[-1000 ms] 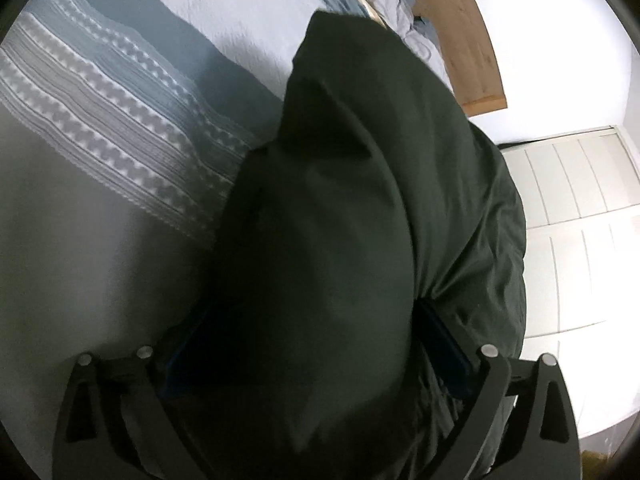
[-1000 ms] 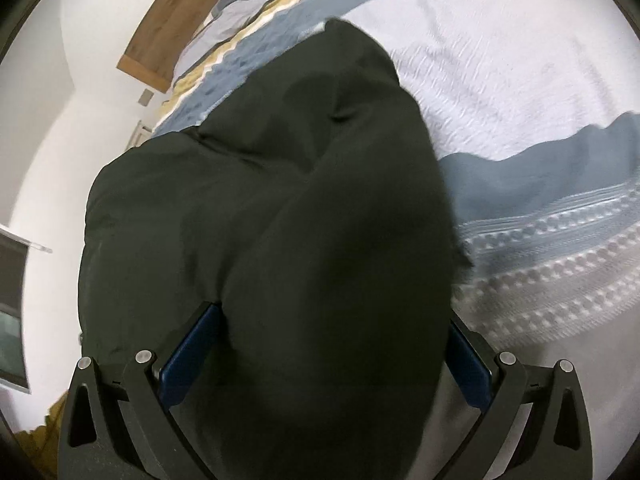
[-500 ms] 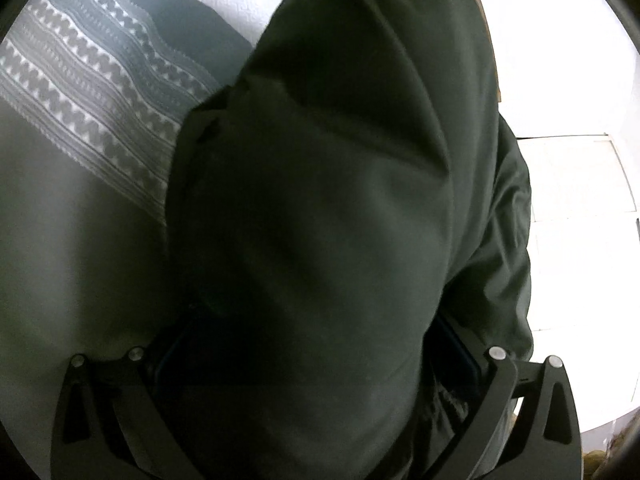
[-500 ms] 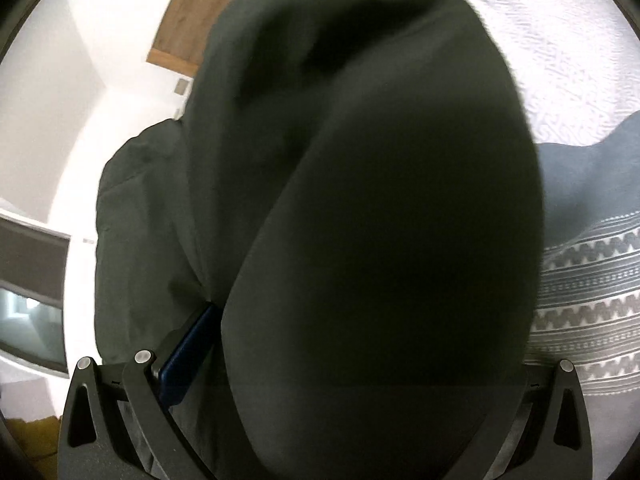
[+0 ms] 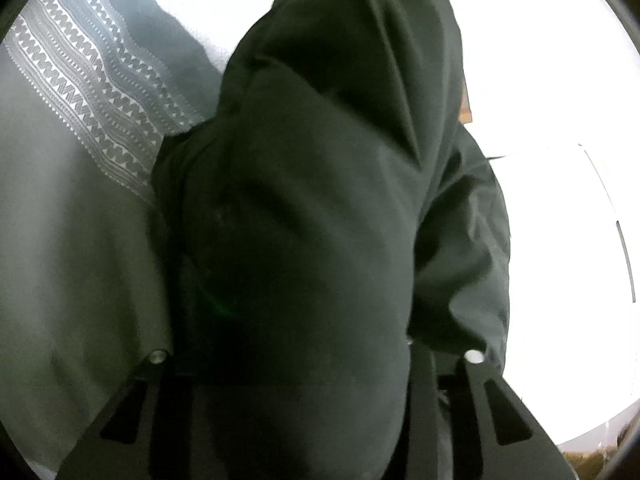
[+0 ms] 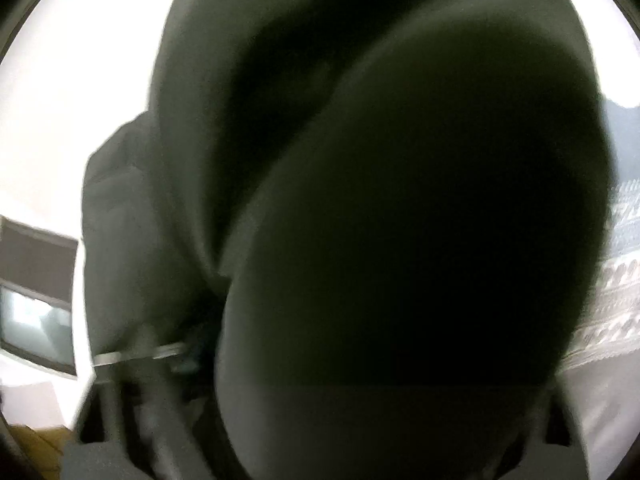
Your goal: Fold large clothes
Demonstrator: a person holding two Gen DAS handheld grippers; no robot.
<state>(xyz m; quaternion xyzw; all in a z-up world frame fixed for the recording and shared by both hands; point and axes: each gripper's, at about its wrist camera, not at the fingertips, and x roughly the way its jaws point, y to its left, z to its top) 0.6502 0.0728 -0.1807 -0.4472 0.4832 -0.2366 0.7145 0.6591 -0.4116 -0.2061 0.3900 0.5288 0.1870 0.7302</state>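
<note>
Dark garment bunched in both grippers, over the bed.

Left wrist view, from the left: we see the grey bedspread (image 5: 60, 240) with its zigzag-patterned band (image 5: 100, 92), then the dark green garment (image 5: 312, 200) filling the middle and mounding between the fingers of the left gripper (image 5: 316, 360); its jaws have just been closing with the cloth between them, and the pads are buried in fabric, so we read it as clamped on the garment. Bright white wall to the right. Right wrist view, blurred: a window (image 6: 36, 320) at far left, then the same garment (image 6: 400, 220) swallowing the frame. The right gripper (image 6: 352, 380) has just been closing on the cloth; its pads are hidden, so we cannot tell whether they pinch it. Patterned bedspread (image 6: 616, 300) at the right edge.
</note>
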